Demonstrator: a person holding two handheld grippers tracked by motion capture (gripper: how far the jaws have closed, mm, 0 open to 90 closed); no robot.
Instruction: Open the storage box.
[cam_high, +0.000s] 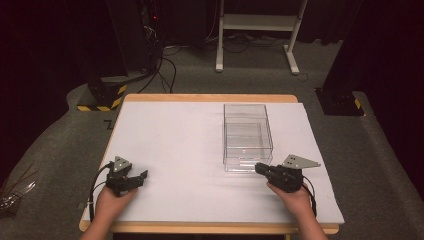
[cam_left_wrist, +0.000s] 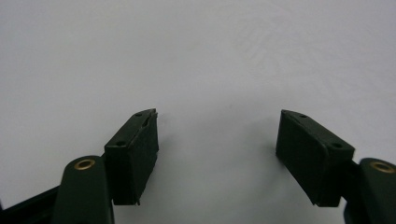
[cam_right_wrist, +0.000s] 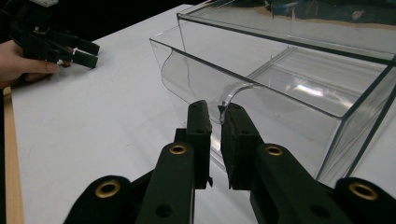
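Observation:
A clear plastic box stands right of the middle of the white table, with a clear drawer sticking out of its near side. My right gripper is at the drawer's front; in the right gripper view its jaws are pinched on the thin front wall beside a rounded cut-out. My left gripper rests at the front left of the table. Its jaws stand wide open over bare white surface with nothing between them. The right gripper view also has the left gripper far off, held by a hand.
The table's wooden edge runs along the back. On the floor behind are a white frame's legs, cables and a yellow-and-black striped base. A black post base stands at the right.

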